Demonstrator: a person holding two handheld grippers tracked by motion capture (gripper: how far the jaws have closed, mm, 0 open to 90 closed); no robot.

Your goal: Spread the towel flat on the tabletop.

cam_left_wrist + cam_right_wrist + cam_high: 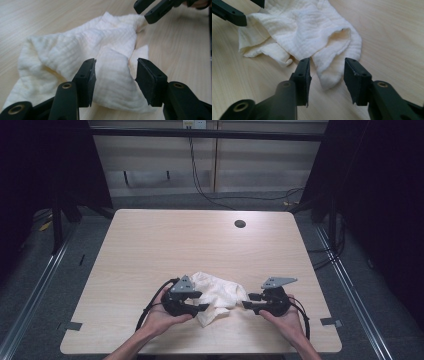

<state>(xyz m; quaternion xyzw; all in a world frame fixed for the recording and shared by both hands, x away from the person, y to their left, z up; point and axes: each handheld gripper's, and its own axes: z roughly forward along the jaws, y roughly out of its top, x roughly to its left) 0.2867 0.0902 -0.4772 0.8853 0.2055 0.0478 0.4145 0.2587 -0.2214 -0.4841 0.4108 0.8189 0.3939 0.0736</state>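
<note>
A crumpled white cloth [220, 292] [100, 45] [307, 27] lies on the light wooden table [200, 240] near its front edge. My left gripper [202, 301] [115, 75] is at the cloth's left side. Its jaws stand apart with a fold of the cloth lying between them, and the pads do not press on it. My right gripper [248, 300] [327, 75] is at the cloth's right side, open, with a hanging tip of the cloth between its jaws and untouched. Each gripper faces the other across the cloth: the right gripper [145, 10] and the left gripper [252, 11] both appear at the far side.
A dark round hole [240, 224] sits in the tabletop near the far edge. Black cables [200, 180] run over the floor behind the table. Dark curtains hang at both sides.
</note>
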